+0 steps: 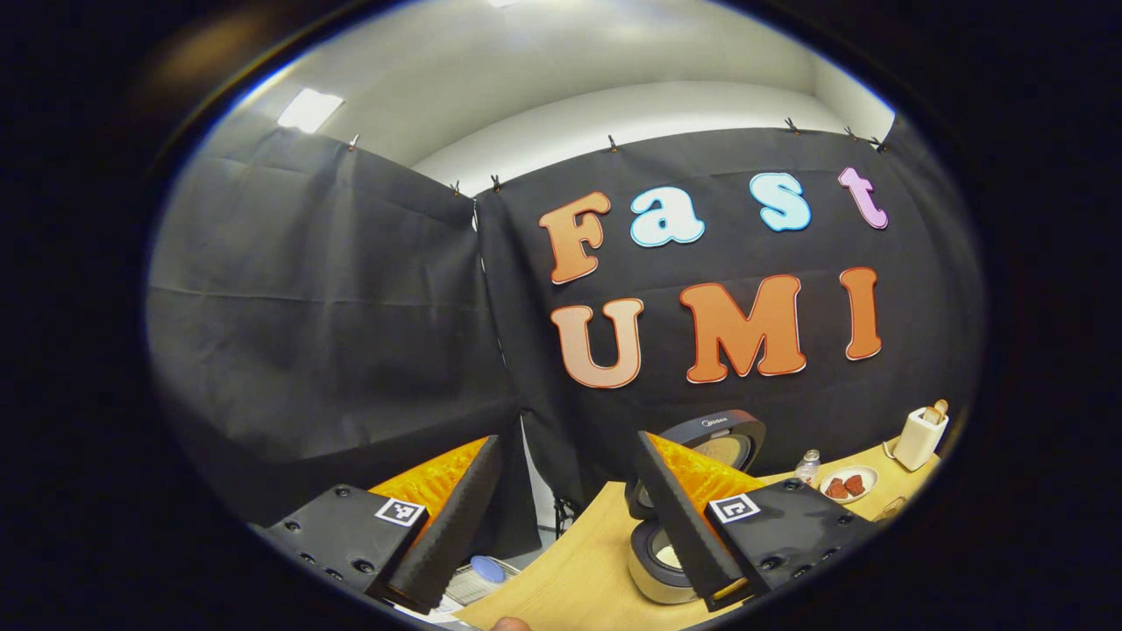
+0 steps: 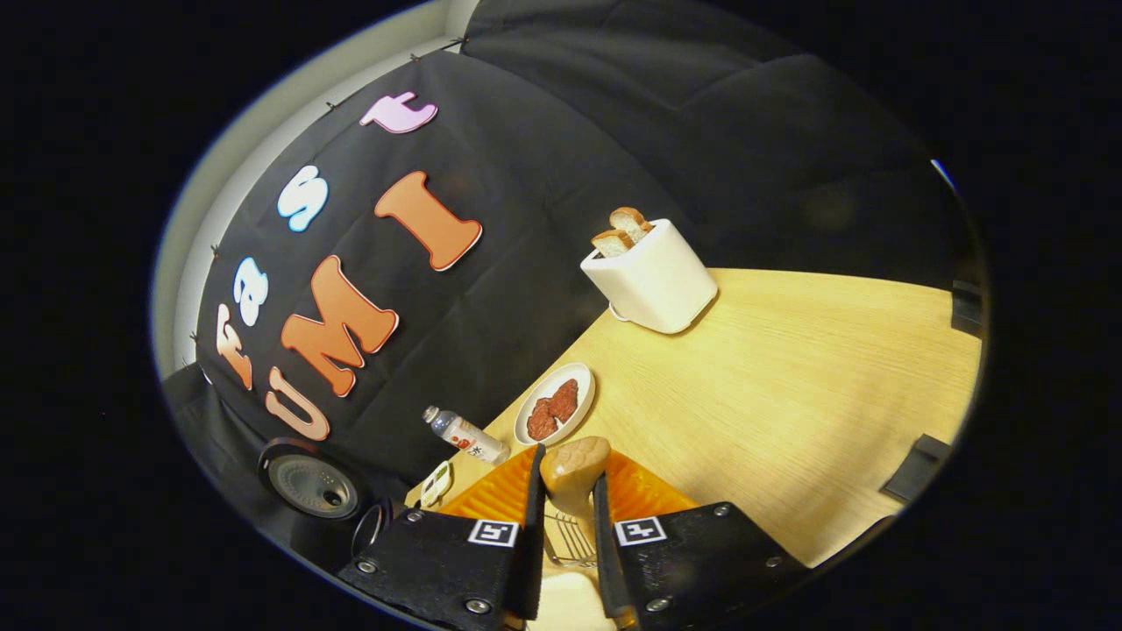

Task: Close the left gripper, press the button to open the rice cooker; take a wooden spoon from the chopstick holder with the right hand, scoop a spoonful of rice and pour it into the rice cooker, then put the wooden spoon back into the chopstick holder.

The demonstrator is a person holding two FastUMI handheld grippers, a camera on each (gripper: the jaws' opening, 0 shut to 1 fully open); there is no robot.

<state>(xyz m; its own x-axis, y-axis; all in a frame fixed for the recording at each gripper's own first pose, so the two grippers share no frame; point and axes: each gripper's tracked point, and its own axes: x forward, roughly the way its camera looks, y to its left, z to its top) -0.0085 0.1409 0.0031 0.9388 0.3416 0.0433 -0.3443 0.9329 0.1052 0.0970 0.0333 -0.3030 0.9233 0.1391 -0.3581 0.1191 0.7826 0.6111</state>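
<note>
**Spoon in the right jaws, cooker lid up**

In the left gripper view, the left gripper (image 1: 561, 517) hangs with its jaws apart and empty above the pale wood worktop (image 1: 578, 570). Just beyond stands the round grey rice cooker (image 1: 666, 561), lid raised. In the right gripper view, the right gripper (image 2: 568, 517) has its jaws closed on the neck of the light wooden spoon (image 2: 574, 464), whose bowl sticks out ahead. The spoon looks light, stiff and smooth; a grip on the handle, away from the bowl, should keep it from swivelling when loaded with rice.
</note>
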